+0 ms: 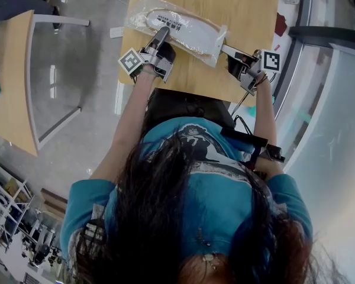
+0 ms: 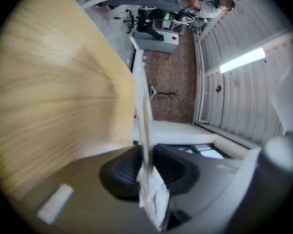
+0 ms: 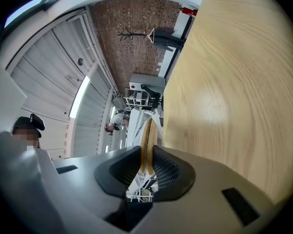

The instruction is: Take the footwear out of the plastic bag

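Dark hair [image 1: 165,218] is closest. Past it, the left gripper [image 1: 163,35] pinches one edge of the plastic bag [image 1: 143,12]. The right gripper [image 1: 226,48] pinches the other end, probably to pull it tight. White footwear [image 1: 186,29] lies inside the bag, between both grippers, on the table [image 1: 248,10].

A lab-like workroom: wooden tables [image 1: 248,10]; equipment shelves [image 1: 12,218] (bottom left); brick wall [image 3: 132,16] and coat stand [image 3: 135,33].
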Demonstrator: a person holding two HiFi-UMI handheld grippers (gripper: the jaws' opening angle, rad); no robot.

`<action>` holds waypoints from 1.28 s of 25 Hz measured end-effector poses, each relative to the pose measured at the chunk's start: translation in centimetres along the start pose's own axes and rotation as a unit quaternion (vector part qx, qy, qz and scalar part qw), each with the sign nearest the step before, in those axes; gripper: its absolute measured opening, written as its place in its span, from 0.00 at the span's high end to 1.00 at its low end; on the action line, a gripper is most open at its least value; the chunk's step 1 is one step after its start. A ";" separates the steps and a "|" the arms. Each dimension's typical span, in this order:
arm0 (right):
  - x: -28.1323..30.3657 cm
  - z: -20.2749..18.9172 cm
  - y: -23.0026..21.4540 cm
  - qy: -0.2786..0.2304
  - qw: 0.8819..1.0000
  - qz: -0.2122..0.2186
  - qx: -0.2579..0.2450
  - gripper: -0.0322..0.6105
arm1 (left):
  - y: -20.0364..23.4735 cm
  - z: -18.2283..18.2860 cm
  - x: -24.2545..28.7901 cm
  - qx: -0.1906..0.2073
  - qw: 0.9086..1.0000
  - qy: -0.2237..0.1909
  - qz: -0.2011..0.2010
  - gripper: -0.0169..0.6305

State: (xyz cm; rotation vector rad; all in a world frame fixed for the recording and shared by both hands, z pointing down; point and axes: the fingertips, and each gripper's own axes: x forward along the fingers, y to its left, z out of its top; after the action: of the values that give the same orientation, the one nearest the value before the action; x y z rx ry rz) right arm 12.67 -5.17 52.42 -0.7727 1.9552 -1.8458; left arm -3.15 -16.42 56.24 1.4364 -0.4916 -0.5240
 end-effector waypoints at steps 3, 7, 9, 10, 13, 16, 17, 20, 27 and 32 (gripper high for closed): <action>-0.4 -0.1 0.0 0.000 1.000 -0.001 0.002 0.83 | 0.4 0.2 0.3 0.024 1.000 0.006 0.015 0.86; -0.3 -0.2 0.0 -0.013 1.000 -0.014 0.005 0.83 | 1.1 1.3 1.1 0.051 0.998 -0.018 0.034 0.85; -0.2 -0.1 0.3 -0.020 1.000 -0.021 0.001 0.83 | 0.9 1.6 1.6 0.058 0.997 -0.025 0.036 0.85; -0.2 -0.1 0.4 -0.023 0.999 -0.025 -0.001 0.83 | 0.8 1.7 1.7 0.057 0.997 -0.030 0.038 0.84; -0.7 -0.3 0.4 -0.029 0.999 -0.033 0.000 0.83 | 1.3 2.5 1.5 0.054 0.996 -0.057 0.052 0.85; -1.6 -0.4 0.2 -0.032 0.999 -0.039 0.003 0.83 | 1.6 2.5 1.7 0.079 0.995 -0.034 0.058 0.85; -1.9 -0.4 0.1 -0.034 0.999 -0.041 0.003 0.83 | 1.5 2.3 1.9 0.093 0.994 -0.021 0.059 0.85; -2.8 -0.6 0.2 -0.043 0.998 -0.039 0.000 0.83 | 1.7 2.5 2.2 0.116 0.991 -0.014 0.070 0.85; -6.3 -0.8 0.9 -0.061 0.997 -0.055 -0.004 0.83 | 1.9 8.0 1.0 0.156 0.978 -0.074 0.117 0.98; -8.3 -0.7 1.5 -0.079 0.994 -0.070 -0.017 0.83 | 1.8 9.9 0.1 0.212 0.959 -0.103 0.159 0.98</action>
State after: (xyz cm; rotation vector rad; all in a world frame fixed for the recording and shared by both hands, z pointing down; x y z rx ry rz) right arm 18.62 0.33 49.99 -1.0568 1.8810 -1.7714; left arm -9.03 -24.16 58.79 1.6717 -1.0318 -0.3187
